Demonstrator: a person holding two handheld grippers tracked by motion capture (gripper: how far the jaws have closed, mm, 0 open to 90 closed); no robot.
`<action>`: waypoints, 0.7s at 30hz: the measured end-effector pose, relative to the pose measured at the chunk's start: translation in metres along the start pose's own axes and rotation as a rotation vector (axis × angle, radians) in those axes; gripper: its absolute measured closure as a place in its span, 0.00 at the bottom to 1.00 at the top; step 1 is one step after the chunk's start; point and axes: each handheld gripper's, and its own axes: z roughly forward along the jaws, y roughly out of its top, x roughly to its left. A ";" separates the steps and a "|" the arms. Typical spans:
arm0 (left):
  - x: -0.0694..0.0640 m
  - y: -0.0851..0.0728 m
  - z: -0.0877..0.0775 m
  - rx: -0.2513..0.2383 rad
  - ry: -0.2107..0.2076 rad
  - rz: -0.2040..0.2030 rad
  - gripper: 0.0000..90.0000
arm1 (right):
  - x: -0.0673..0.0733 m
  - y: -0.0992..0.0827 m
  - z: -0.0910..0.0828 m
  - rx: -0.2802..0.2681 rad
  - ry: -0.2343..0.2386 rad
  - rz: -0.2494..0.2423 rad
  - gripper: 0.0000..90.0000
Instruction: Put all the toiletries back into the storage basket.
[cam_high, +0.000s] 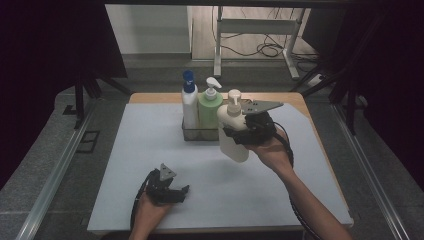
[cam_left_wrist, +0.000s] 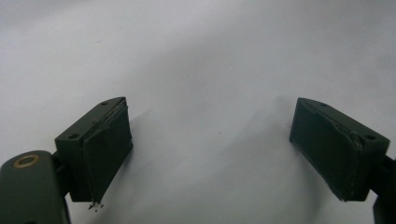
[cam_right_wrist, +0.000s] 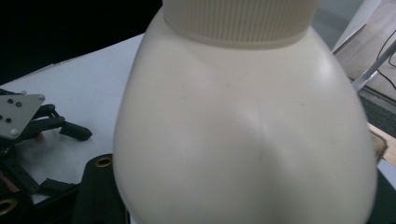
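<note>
White mat (cam_high: 150, 165) covers the table. At its far middle, a wire rack (cam_high: 199, 133) holds a blue-capped bottle (cam_high: 189, 102) and a green pump bottle (cam_high: 209, 106). Cream pump bottle (cam_high: 233, 131), tilted, off the mat just right of the rack, clamped by right gripper (cam_high: 240, 136) across its body. Likely smooth, stiff, slippery; grip mid-body. Left gripper (cam_high: 176, 192) near left, jaws wide apart, empty.
</note>
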 end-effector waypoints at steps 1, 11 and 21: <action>0.000 0.000 0.000 0.000 0.000 0.001 0.14 | -0.002 0.001 -0.002 -0.003 -0.006 0.003 0.43; 0.000 0.000 0.000 0.000 0.000 0.000 0.14 | -0.020 0.010 -0.010 -0.013 -0.059 0.021 0.43; 0.000 0.000 0.000 0.000 0.000 0.000 0.14 | -0.036 0.012 -0.006 -0.032 -0.110 0.043 0.43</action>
